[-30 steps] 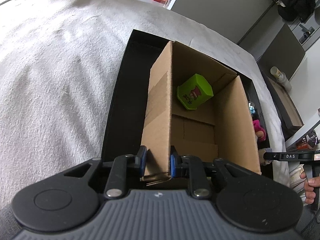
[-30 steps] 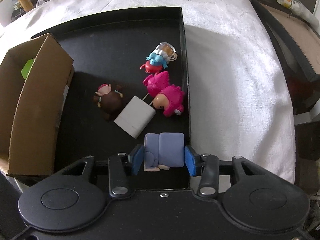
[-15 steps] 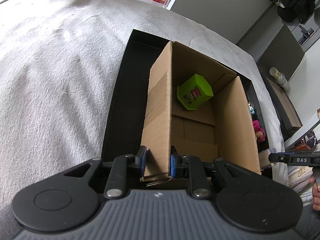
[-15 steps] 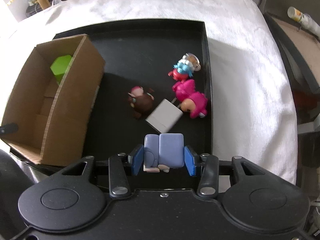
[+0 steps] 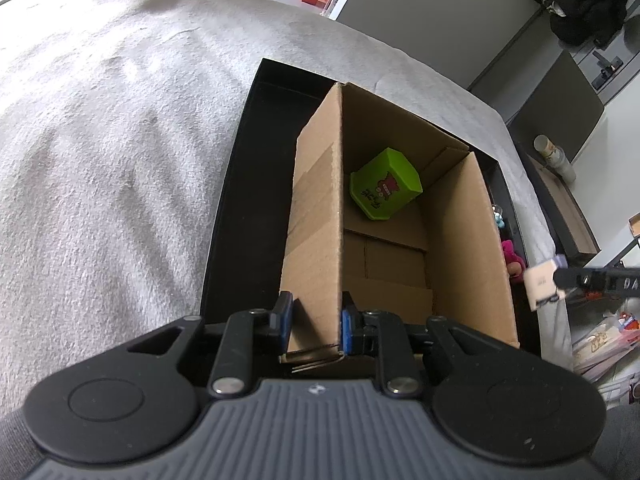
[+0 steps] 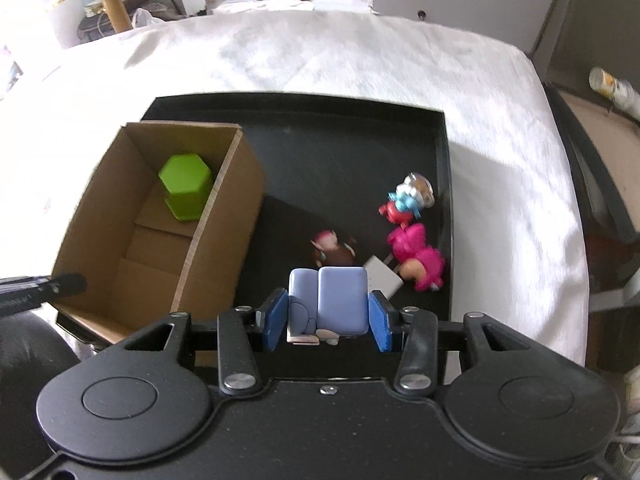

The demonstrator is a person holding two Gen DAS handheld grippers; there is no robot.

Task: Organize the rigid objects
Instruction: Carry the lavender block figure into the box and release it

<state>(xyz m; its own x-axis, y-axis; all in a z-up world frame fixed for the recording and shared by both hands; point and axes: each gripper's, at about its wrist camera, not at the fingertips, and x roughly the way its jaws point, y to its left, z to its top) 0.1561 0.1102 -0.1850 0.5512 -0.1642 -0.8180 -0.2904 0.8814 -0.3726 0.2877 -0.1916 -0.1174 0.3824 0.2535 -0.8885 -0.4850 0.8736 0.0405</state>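
An open cardboard box (image 5: 316, 216) (image 6: 218, 240) stands in a black tray (image 6: 344, 152) and holds a green hexagonal box (image 5: 385, 190) (image 6: 185, 187). My left gripper (image 5: 314, 326) is shut on the box's near left wall. My right gripper (image 6: 327, 312) is shut on a lavender block toy (image 6: 329, 302), held above the tray's near part, right of the box. It also shows in the left wrist view (image 5: 542, 282). A white block (image 6: 382, 276), a brown figure (image 6: 334, 248), a pink figure (image 6: 418, 256) and a blue-red figure (image 6: 404, 202) lie on the tray.
The tray (image 5: 240, 216) lies on a white fluffy cover (image 5: 100, 168) (image 6: 500, 168). A dark tray with a bottle (image 6: 612, 84) stands off the right edge. Floor clutter lies beyond.
My right gripper has lifted and drawn back with the lavender toy, drifting left toward the box. The left gripper has kept its hold on the box wall.
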